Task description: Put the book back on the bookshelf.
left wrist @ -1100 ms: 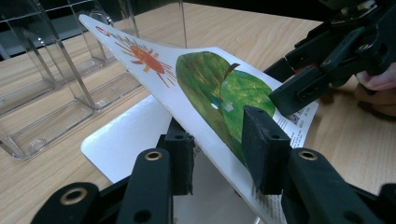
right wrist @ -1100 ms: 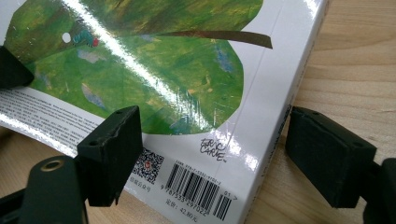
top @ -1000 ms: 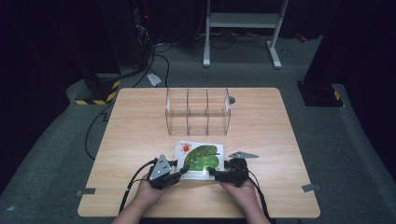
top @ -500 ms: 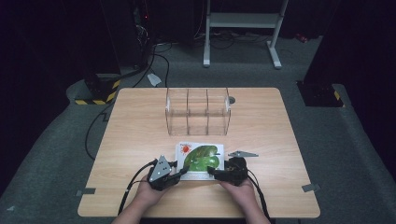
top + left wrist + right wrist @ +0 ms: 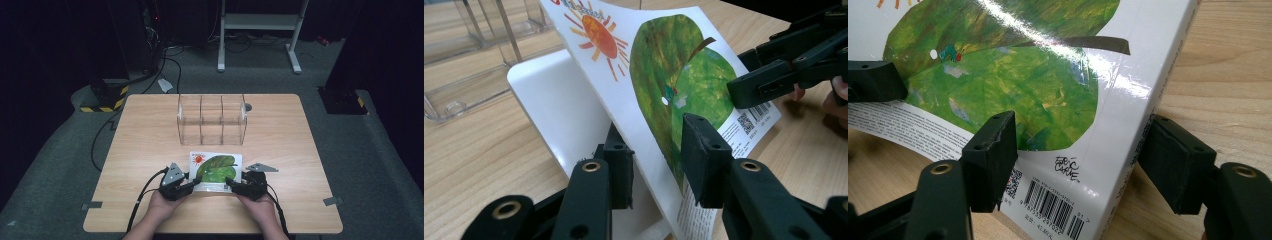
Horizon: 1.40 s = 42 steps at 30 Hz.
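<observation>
On table (image 5: 150,150), book (image 5: 216,170) signed "Eric Carle", left gripper (image 5: 656,160) pinching cover, right gripper (image 5: 1083,160) closing, seemingly not yet clamped.

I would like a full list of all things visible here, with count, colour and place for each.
book: one, white cover with green leaf and orange sun, near edge of the table, cover lifted at the left side
clear box: one, transparent, three compartments, middle of the table
table: one, light wood, centre of the room
metal stand: one, pale grey, floor behind the table
striped block: one, black and yellow, floor at far left
left gripper: one, black, shut on the book's cover
right gripper: one, black, astride the book's spine corner, jaws have just been closing
hands: two, bottom edge
</observation>
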Each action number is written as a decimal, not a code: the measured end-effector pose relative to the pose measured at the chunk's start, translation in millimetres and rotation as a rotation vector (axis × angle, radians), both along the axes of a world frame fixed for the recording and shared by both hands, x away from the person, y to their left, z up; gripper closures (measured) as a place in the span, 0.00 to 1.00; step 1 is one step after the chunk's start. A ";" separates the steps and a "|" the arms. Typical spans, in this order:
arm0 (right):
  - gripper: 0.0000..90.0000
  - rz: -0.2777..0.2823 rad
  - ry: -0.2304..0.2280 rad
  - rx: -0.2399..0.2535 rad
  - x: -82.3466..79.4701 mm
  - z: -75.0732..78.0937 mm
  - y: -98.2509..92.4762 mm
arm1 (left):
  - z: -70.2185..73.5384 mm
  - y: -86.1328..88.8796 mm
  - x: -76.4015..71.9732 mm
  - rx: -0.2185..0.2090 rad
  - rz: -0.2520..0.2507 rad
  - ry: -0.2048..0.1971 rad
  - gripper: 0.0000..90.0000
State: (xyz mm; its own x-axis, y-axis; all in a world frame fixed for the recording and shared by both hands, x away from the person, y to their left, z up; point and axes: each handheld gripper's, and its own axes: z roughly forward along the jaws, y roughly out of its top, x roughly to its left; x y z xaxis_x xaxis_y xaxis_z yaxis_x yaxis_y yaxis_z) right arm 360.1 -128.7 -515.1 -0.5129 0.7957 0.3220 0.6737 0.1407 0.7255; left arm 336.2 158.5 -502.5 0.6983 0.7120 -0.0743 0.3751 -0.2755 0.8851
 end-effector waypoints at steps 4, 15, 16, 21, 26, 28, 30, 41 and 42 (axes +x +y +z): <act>0.39 -0.002 -0.020 -0.009 -1.9 1.3 -1.0 | -0.2 -0.2 -0.4 -0.012 0.012 0.010 0.73; 0.48 -0.016 -0.086 -0.025 -9.0 6.2 -1.1 | -1.9 3.9 2.2 -0.025 0.046 0.024 0.73; 0.49 -0.018 -0.095 -0.030 -9.4 6.2 -0.6 | -2.5 3.9 2.2 -0.031 0.051 0.027 0.73; 0.50 -0.028 -0.126 -0.039 -13.6 8.3 0.3 | -3.8 4.3 3.4 -0.031 0.063 0.024 0.73; 0.52 -0.036 -0.168 -0.031 -16.4 11.8 -1.9 | -7.7 2.0 5.0 -0.002 0.071 0.020 0.73; 0.53 -0.039 -0.181 -0.023 -17.0 13.6 -2.8 | -8.7 1.0 5.3 0.006 0.073 0.011 0.73; 0.52 -0.040 -0.187 -0.031 -17.4 13.3 -2.8 | -9.3 0.5 5.9 0.007 0.077 0.005 0.73; 0.52 -0.042 -0.227 -0.041 -22.5 14.2 -4.4 | -13.8 -2.1 7.1 0.027 0.069 -0.014 0.69; 0.52 -0.043 -0.232 -0.043 -22.8 14.5 -4.6 | -14.5 -2.9 7.0 0.037 0.068 -0.014 0.69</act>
State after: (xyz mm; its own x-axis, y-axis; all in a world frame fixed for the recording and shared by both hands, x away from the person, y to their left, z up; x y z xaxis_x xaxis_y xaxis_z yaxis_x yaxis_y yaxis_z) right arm 337.3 -133.3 -500.6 -0.5349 0.8287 0.1649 0.4953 0.1494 0.8558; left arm 343.2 155.6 -516.9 0.6488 0.7600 -0.0381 0.3821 -0.2821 0.8800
